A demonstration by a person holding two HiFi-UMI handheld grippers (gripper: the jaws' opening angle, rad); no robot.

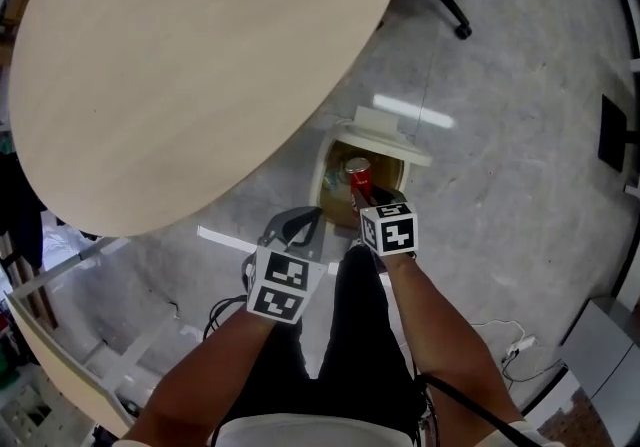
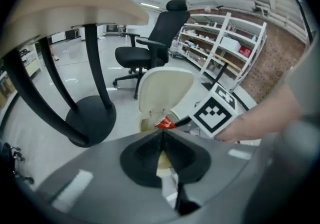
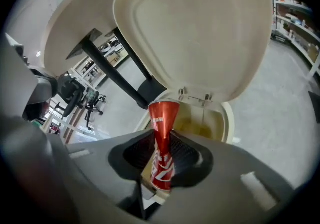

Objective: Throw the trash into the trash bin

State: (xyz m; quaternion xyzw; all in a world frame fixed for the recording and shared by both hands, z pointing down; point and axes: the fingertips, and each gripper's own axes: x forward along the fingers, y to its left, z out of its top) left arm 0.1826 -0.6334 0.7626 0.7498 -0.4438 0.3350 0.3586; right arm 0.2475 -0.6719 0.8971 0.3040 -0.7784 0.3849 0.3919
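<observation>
A crushed red soda can (image 3: pixel 163 143) stands upright between the jaws of my right gripper (image 3: pixel 161 157), which is shut on it. The cream trash bin (image 3: pixel 227 118) lies just beyond, its lid (image 3: pixel 200 32) tipped up and the inside showing. In the head view the can (image 1: pixel 358 176) hangs over the bin's rim (image 1: pixel 326 175), in front of the right gripper (image 1: pixel 360 197). My left gripper (image 1: pixel 298 223) is lower left of the bin, its jaws together with nothing in them. From the left gripper (image 2: pixel 162 140) I see the bin's lid (image 2: pixel 165 87) and the can (image 2: pixel 164 124).
A round wooden table (image 1: pixel 180 65) overhangs the bin's left side; its black pedestal (image 2: pixel 91 118) stands on the grey floor. A black office chair (image 2: pixel 150 42) and metal shelves (image 2: pixel 230 42) are behind. Cables (image 1: pixel 515 345) lie on the floor at right.
</observation>
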